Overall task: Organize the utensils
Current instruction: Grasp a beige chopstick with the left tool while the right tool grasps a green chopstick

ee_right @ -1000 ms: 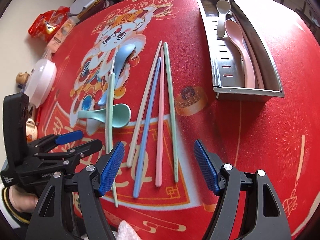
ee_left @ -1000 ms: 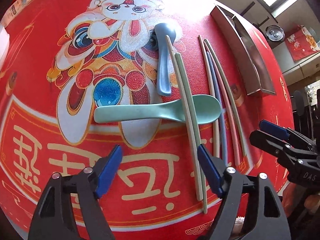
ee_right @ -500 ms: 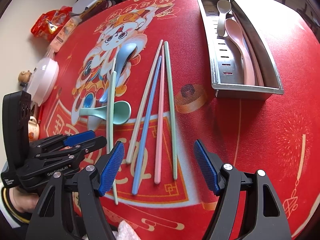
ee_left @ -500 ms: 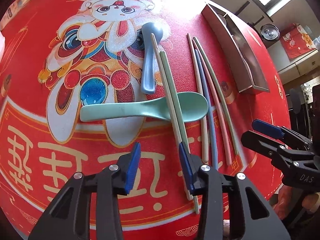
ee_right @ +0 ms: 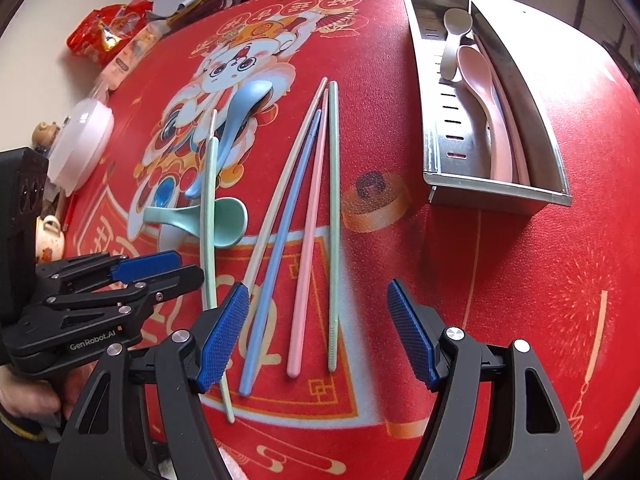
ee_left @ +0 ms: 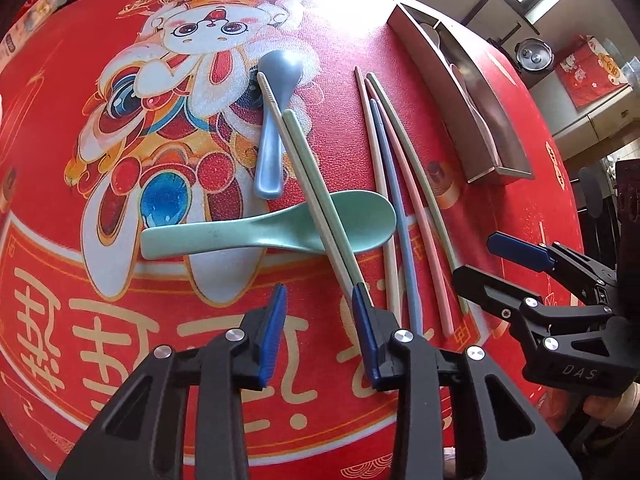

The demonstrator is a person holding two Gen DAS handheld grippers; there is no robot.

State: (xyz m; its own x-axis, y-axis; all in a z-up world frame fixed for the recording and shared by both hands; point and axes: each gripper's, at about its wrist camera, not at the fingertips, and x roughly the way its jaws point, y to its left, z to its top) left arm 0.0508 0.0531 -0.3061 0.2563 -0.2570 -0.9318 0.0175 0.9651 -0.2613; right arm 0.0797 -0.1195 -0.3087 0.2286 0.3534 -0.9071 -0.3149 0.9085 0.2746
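Note:
A mint spoon (ee_left: 260, 232) lies on the red mat with a cream and green chopstick pair (ee_left: 316, 196) across its bowl. A blue spoon (ee_left: 276, 120) sits beyond. My left gripper (ee_left: 320, 332) is closing with bare mat between its pads; the pair's near end runs behind its right finger (ee_left: 364, 336). To the right lie several loose chopsticks (ee_right: 304, 216). Their near ends sit between the pads of my right gripper (ee_right: 318, 336), which is wide and closing without pressing them. The metal tray (ee_right: 432, 80) holds a grey spoon (ee_right: 456, 28) and a pink spoon (ee_right: 484, 92).
Along the mat's left edge stand a red snack packet (ee_right: 104, 28), a white lidded container (ee_right: 84, 140) and a small teapot (ee_right: 50, 236). A person's hand (ee_right: 24, 392) holds the left gripper. The tray stands at the far right of the mat.
The left gripper's jaws have narrowed a lot and it has shifted right, so its right finger now covers the chopstick pair's near end. The right jaws have narrowed slightly.

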